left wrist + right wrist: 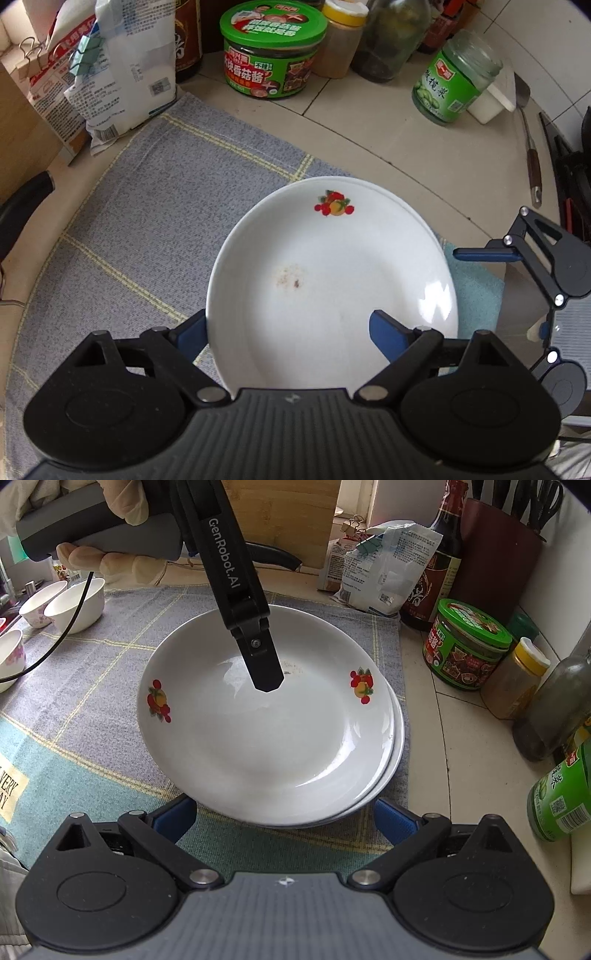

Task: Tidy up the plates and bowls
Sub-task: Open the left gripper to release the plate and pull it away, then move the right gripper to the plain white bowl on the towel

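A white plate (266, 734) with fruit decals lies on top of a second plate (397, 753), whose rim shows only along the right edge; the stack rests on a grey checked cloth (110, 657) spread over the desk (461, 738). The left gripper (288, 328) points steeply down over the upper plate with its jaws spread: one blue pad sits outside the plate's rim, the other above its inner surface, and neither presses on it, so the gripper is released. A gloved hand (88, 528) holds its handle. The right gripper (284, 816) stands just beside the near edge of the stack, its jaws parted and empty, pads clear of the rims. Three bowls (74, 605) stand at the cloth's far left. Jars (469, 650) and bottles (436, 561) line the right side.
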Action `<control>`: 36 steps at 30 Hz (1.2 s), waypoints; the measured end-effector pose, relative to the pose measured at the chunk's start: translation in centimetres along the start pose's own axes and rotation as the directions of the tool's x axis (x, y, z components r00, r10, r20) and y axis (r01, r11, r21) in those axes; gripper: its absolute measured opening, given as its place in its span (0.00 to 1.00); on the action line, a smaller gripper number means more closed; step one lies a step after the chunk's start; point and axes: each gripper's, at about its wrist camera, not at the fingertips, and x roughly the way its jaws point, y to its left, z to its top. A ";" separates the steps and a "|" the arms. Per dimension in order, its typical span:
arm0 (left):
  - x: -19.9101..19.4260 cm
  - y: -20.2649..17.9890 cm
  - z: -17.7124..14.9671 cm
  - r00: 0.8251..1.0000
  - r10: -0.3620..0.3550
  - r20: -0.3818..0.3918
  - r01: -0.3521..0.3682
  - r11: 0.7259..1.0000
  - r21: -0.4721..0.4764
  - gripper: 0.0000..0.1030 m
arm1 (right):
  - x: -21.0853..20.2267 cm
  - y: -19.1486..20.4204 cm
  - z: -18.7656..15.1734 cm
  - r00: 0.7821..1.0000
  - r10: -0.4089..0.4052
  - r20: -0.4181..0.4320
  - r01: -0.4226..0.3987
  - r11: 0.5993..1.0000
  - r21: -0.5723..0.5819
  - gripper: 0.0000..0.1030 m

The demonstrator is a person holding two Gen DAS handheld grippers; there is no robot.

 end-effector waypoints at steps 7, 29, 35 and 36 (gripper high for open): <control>-0.4 -0.3 -0.6 0.999 -0.002 0.049 0.001 1.000 0.020 0.88 | -0.1 0.2 0.2 1.000 -0.007 0.005 0.007 1.000 -0.013 1.00; -9.2 -5.5 -15.2 0.778 0.282 0.562 -0.166 0.954 -0.249 0.98 | -2.5 -0.4 2.6 0.981 -0.036 0.193 0.023 0.997 0.071 1.00; -9.6 -6.3 -21.9 0.688 0.508 0.519 -0.309 0.851 -0.425 0.98 | -1.9 2.3 4.8 0.974 -0.006 0.227 -0.001 1.000 0.031 1.00; -9.8 -6.4 -23.0 0.672 0.539 0.508 -0.331 0.832 -0.445 0.98 | -1.8 3.2 5.1 0.972 0.000 0.234 -0.003 1.000 0.013 1.00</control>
